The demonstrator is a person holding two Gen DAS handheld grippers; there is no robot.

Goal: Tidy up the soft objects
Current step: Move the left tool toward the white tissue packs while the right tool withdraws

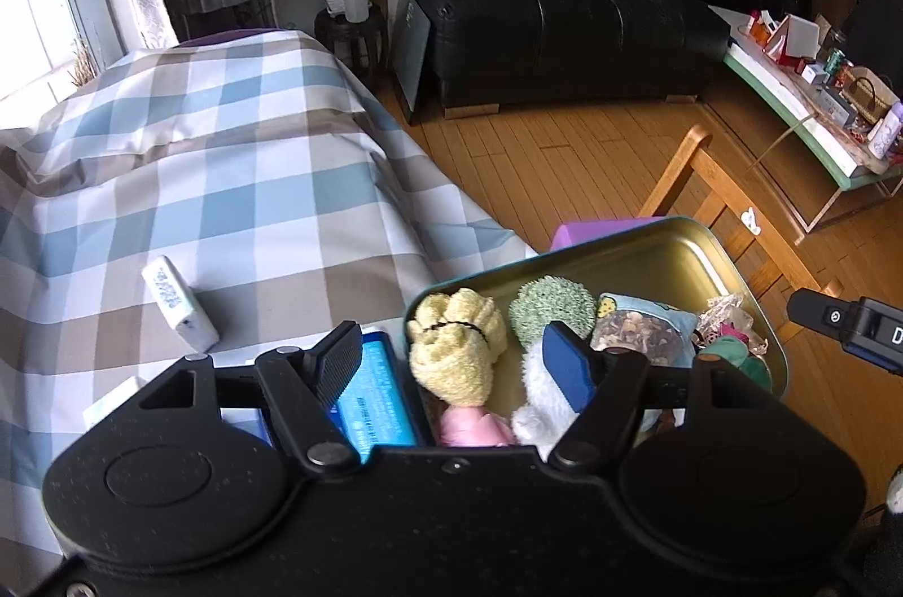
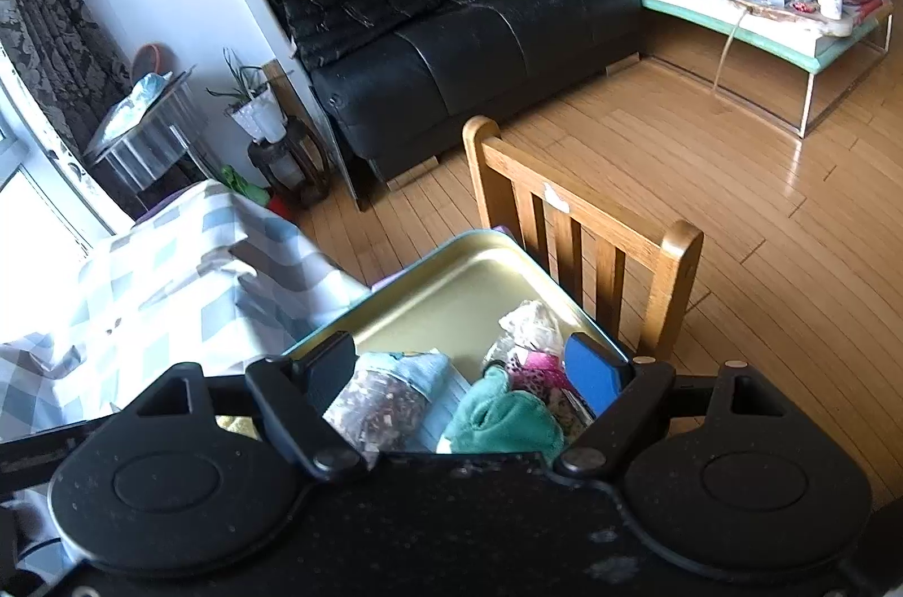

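Hovering over the gold tin (image 1: 666, 258) at the checkered bed's (image 1: 197, 157) edge, both the left hand-held gripper (image 1: 457, 360) and right hand-held gripper (image 2: 468, 365) stand open above the soft toys (image 1: 457, 349) inside, gripping nothing.

Far half of gold tin (image 1: 649, 258) bare, near half crowded, wooden chair (image 2: 587, 224) just behind

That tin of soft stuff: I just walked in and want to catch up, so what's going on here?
A person with a gripper in each hand is sorting soft items into an open metal tin on the checked tablecloth. Inside lie a yellow rolled cloth, a green knitted pad, a pouch and a green cloth. The left gripper and right gripper both hover over the tin, open, gripping nothing.
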